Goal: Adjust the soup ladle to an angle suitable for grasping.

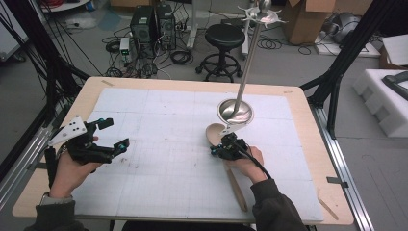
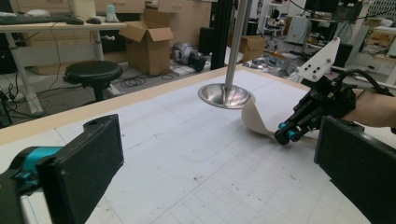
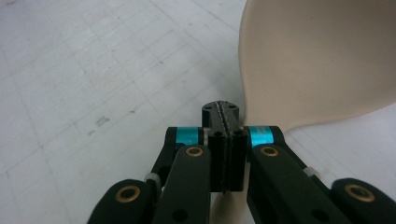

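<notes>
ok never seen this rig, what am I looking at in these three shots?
No robot here: a person holds hand-held tongs in each hand at a table covered with a white gridded mat. The high view looks down from above the person; each of the other two pictures comes from a camera riding on one of the tongs, looking along its black jaws. The left tongs hang open, holding nothing. The right tongs look shut on a large wooden spoon, its bowl near a metal stand with a round base and tall pole. The spoon's handle runs back under the right hand.
</notes>
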### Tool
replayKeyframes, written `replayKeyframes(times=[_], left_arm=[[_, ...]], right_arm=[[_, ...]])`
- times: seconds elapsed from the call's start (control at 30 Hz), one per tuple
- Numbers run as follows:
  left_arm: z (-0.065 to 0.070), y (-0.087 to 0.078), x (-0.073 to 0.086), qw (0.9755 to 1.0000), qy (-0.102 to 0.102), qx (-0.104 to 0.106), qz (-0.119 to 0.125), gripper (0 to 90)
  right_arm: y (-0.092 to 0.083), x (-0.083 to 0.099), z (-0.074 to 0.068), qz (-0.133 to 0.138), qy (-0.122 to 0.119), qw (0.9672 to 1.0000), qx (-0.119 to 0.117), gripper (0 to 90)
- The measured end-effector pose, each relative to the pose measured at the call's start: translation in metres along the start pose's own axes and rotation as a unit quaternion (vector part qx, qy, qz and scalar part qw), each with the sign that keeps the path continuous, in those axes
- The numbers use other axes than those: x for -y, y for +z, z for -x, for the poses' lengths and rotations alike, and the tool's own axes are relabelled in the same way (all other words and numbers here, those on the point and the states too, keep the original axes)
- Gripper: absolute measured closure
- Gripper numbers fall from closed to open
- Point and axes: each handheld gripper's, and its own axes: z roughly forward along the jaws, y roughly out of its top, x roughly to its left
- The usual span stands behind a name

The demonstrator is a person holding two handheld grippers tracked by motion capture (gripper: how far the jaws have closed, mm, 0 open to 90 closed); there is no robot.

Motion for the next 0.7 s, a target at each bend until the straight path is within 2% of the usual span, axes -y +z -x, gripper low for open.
replayKeyframes(times=[0.1, 0.23, 0.4, 0.7], left_arm=[[-0.001, 0.0, 0.0, 1.0, 0.001, 0.0, -0.001, 1.8], [-0.001, 0.0, 0.001, 1.0, 0.0, 0.0, -0.003, 1.8], [-0.001, 0.001, 0.001, 1.0, 0.0, 0.0, -0.003, 1.8], [-0.001, 0.002, 0.001, 1.0, 0.0, 0.0, -0.005, 1.8]], right_arm=[[-0.003, 0.003, 0.003, 0.003, 0.007, 1.0, 0.003, 90.0], [-0.013, 0.011, 0.012, 0.008, 0.026, 0.9994, 0.021, 90.0], [-0.021, 0.016, 0.019, 0.012, 0.034, 0.9988, 0.032, 90.0], [-0.039, 0.03, 0.034, 0.021, 0.059, 0.9962, 0.061, 90.0]])
